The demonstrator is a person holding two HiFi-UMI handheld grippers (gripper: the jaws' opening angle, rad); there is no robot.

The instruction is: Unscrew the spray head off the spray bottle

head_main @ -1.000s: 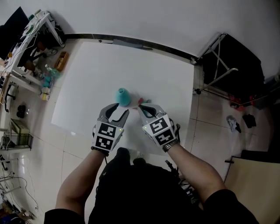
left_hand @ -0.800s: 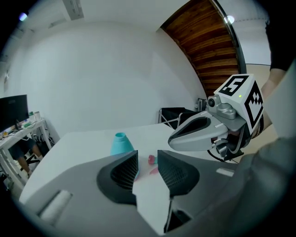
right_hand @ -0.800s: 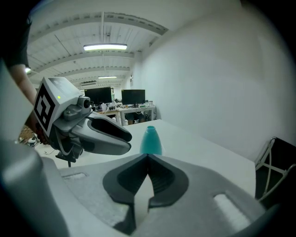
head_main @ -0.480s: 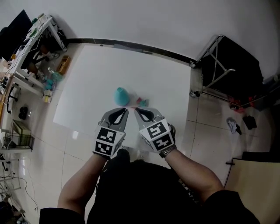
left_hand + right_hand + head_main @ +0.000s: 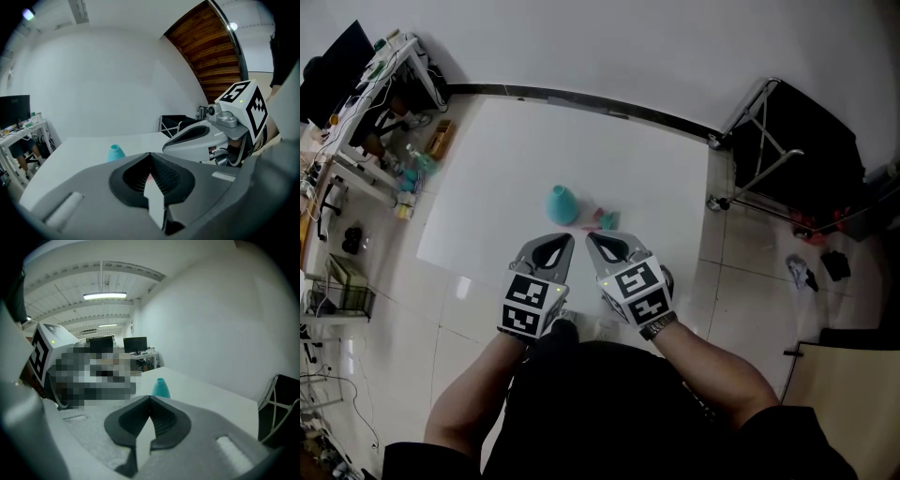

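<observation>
Spray head (image 5: pixel 603 221) tiny, blurred beside bottle (image 5: pixel 562 205); detail unclear.

A: What kind of room is shown?
B: An office-style lab: tiled floor (image 5: pixel 741 281), white desk (image 5: pixel 487 159) at centre, cluttered workstation (image 5: pixel 366 131) with a dark monitor (image 5: pixel 336 64) at upper left.
A: Further evidence?
B: Ceiling strip lights (image 5: pixel 104 296) and computer screens (image 5: pixel 135 344), right gripper view.
</observation>
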